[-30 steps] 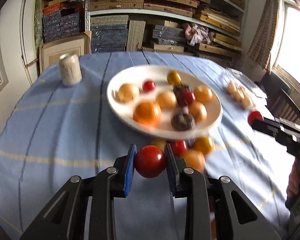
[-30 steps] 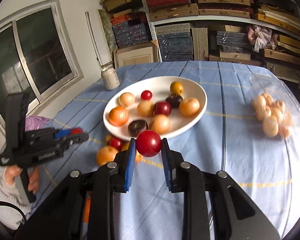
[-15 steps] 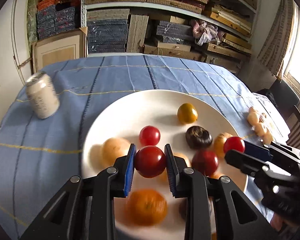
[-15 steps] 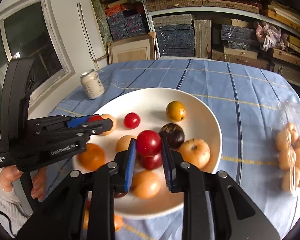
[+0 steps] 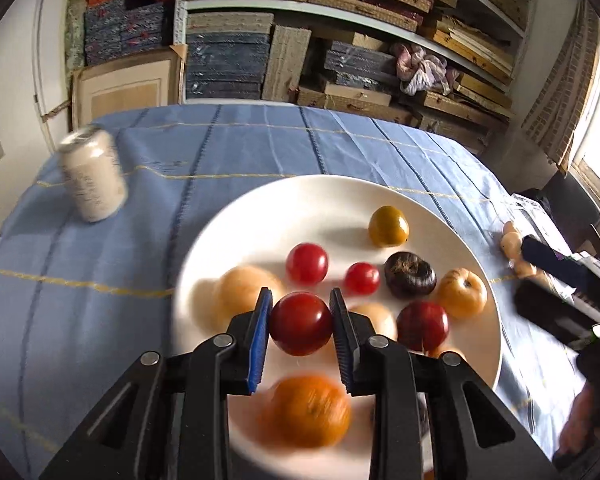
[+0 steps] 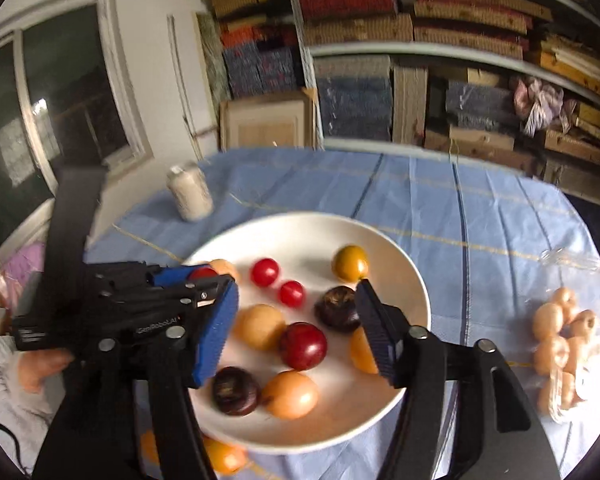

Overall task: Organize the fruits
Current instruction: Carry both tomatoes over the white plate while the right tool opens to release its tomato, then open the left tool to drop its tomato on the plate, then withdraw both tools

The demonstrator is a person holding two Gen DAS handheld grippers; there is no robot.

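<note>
Your left gripper is clamped on a red tomato above the white plate. Your right gripper has just been opening, nothing between its jaws. Tomato appears smooth, soft; grip its widest middle lightly.

My own left gripper covers the near part of the white plate, and the orange fruit under my fingers is smeared by blur, as is the pale fruit beside my blue pad. The can is too blurred to read. My right gripper is cut off by the picture's right edge. From my right wrist, the left gripper hides most of the red fruit it carries. My right finger covers half of an orange fruit. Two fruits off the plate peek out beneath my fingers. The bagged pale fruits blur together, uncountable.
</note>
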